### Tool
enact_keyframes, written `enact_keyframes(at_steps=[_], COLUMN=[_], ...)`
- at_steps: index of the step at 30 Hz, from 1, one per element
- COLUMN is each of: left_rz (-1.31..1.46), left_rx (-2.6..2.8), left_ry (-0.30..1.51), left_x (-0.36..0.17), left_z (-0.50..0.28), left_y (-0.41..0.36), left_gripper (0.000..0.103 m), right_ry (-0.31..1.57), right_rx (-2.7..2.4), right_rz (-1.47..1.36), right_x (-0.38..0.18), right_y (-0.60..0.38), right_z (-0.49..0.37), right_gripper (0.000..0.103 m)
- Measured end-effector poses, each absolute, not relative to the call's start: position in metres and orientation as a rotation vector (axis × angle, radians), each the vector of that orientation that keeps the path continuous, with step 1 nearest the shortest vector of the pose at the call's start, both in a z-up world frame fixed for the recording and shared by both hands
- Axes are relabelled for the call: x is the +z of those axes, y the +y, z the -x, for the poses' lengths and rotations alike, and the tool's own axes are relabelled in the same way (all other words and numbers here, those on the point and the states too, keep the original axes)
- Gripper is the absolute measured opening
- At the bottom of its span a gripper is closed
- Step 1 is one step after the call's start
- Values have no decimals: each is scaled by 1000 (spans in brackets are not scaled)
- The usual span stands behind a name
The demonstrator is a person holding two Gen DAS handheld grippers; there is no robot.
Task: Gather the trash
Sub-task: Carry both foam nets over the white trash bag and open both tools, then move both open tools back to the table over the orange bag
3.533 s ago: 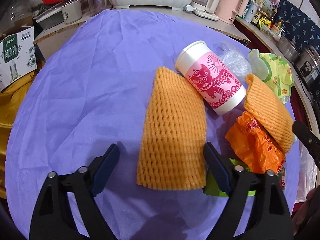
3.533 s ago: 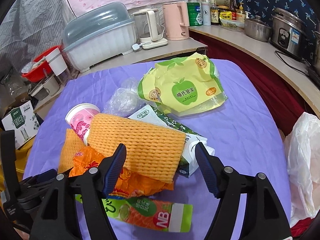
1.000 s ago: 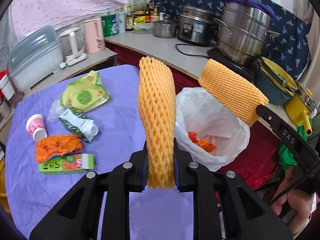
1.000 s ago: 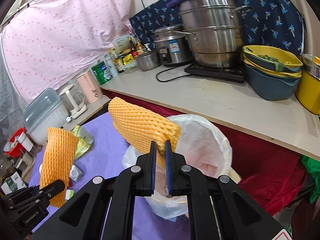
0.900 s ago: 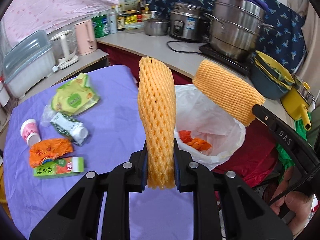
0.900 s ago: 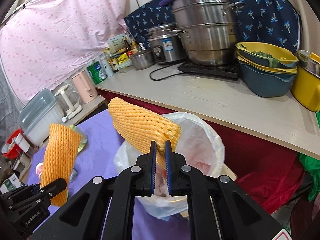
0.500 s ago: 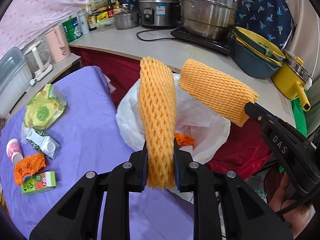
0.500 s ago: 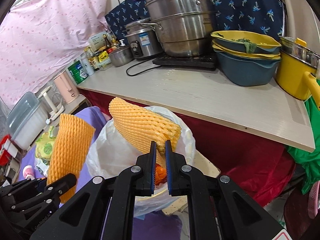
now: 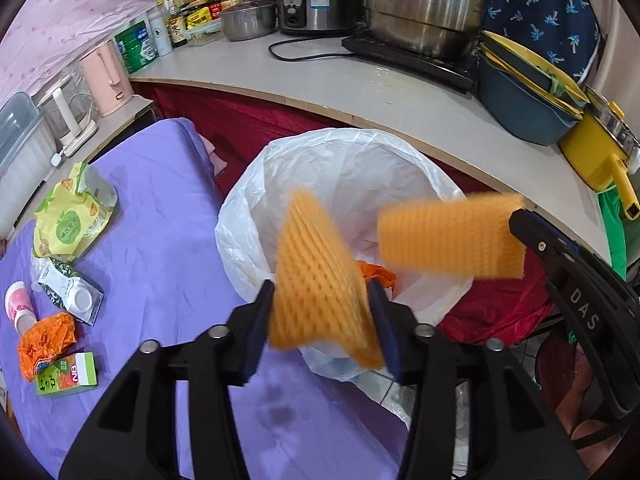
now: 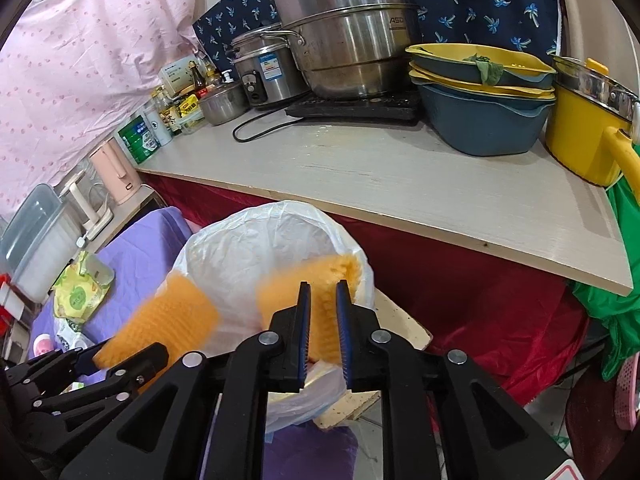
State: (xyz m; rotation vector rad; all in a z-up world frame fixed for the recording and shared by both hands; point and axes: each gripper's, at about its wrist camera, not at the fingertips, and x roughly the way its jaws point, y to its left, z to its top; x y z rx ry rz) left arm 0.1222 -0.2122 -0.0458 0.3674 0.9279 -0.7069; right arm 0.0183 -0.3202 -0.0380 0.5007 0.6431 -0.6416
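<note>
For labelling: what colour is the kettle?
Pale pink kettle; clearest in the left wrist view.

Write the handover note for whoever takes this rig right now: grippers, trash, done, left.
Left gripper: open, its orange foam net blurred, over the white trash bag.
Right gripper: open, second foam net blurred between its jaws, over the bag.
Done: an orange wrapper lies in the bag.
Left on the purple table: green pouch, carton, pink cup, orange wrapper, juice box.
</note>
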Motion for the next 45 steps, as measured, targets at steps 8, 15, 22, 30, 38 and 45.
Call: enact_keyframes(at_steps=[8,15,22,30,38,45], left_rz=[-335,-312,-281,-233,-175,-99], left_rx=[-681,-670,-649,-608,-520,-422], left_ry=[911,916,917,915,918,948], left_x=[-39,-35,-31,-24,-22,-27], left_z=[-131,-134,-141,-154,-175,-198], left_y=[-202,-193,-176,-143,-90,-32], left_gripper=[69,69,69,70,74,74], right_ry=[621,619,618,624,642,671], right_rx=[-636,-625,-597,-541,-468,-391], right_rz=[-489,-478,-455,-420,-379,-345], right_x=[-30,-25,-17,-9,-8,-10], right_y=[-313,-306,-290,-262,-224,-185], right_z=[-23,-26,-35,-55,-82,-108], right_gripper=[30,34,35,36,39,39])
